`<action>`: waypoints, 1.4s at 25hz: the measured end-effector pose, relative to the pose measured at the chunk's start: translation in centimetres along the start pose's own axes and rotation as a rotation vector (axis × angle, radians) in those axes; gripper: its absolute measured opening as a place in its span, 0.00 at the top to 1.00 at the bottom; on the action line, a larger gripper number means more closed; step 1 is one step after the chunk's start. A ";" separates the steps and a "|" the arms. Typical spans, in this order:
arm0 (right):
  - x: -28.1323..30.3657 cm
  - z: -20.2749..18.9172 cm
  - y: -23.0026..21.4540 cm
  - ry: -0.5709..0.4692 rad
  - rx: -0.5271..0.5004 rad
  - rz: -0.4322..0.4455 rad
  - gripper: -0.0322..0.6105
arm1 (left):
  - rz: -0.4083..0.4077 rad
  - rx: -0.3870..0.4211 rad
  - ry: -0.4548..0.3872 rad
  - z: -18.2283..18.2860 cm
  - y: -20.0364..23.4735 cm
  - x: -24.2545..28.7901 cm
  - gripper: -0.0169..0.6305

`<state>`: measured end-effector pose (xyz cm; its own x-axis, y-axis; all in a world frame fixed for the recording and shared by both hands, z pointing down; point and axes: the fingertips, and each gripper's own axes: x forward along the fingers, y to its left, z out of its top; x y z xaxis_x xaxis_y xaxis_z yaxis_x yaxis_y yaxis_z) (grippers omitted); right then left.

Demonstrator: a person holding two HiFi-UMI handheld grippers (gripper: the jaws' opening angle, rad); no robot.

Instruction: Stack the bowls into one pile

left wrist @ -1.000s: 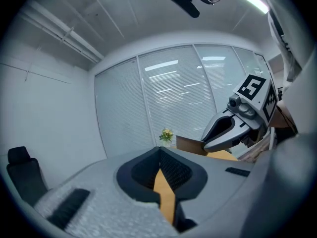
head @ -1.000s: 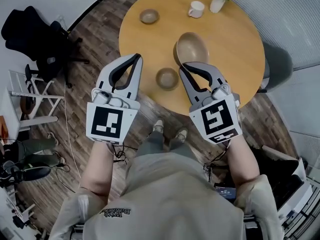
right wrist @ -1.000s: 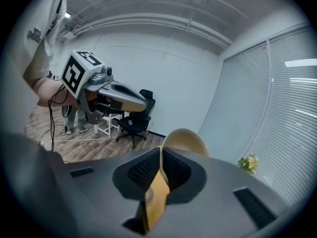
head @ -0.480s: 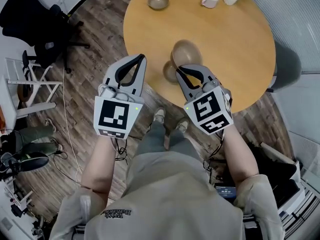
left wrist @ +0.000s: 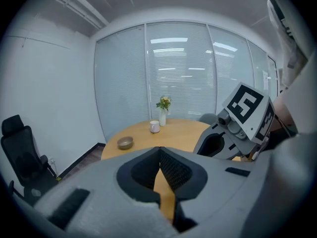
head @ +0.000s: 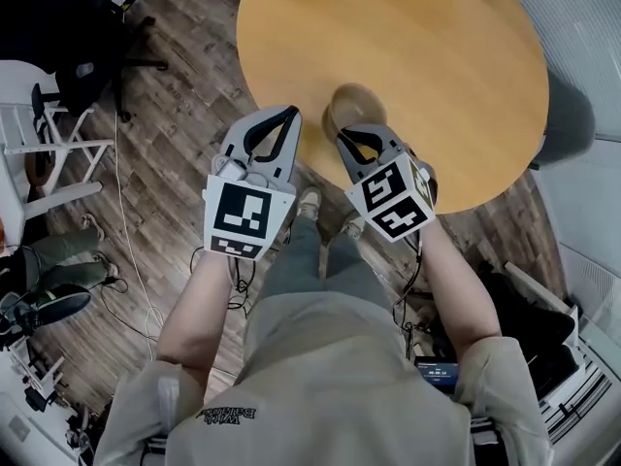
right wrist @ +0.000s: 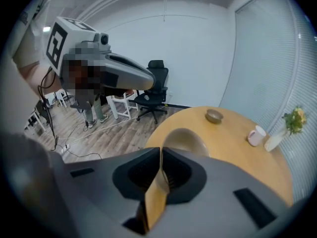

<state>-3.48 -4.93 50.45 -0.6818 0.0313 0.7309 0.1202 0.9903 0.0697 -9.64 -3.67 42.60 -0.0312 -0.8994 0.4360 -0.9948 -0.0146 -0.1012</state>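
Head view steeply down from above the person onto the round table (head: 456, 76) and wood floor (head: 184, 95); left gripper view level across the table toward the blinds (left wrist: 183, 78), right gripper view slanting toward the office chair (right wrist: 154, 90); both share small bowl (left wrist: 125, 143) and mug (left wrist: 155, 126).

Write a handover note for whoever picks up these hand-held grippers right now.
Left hand-held gripper: shut, empty, held by the near edge of the table.
Right hand-held gripper: shut, empty, just in front of the large bowl.
Bowls: the large bowl sits close to the table's near edge. The small bowl stands alone at the far side, left of the mug and vase. Only these two bowls show.
Done: no stacking visible; the two bowls sit well apart.
Left: probably fetch the small bowl and set it inside the large one to make one pile.
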 end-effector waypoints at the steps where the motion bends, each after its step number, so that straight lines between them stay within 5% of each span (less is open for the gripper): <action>1: 0.6 -0.4 0.1 0.008 0.009 0.010 0.89 | -0.003 -0.006 0.012 -0.7 0.0 0.2 0.95; 23: 6.8 -6.4 2.1 0.197 -0.103 0.001 0.89 | -0.034 -0.125 0.098 -6.9 -1.0 1.1 0.95; 35: 7.2 -7.5 2.5 0.208 -0.033 0.014 0.89 | -0.050 -0.120 0.106 -7.2 -2.3 0.9 0.95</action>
<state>-2.74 -3.26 60.97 -0.5165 0.0133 0.8562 0.1548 0.9849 0.0781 -8.05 -1.31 49.68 0.0151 -0.8474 0.5308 -0.9996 -0.0005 0.0275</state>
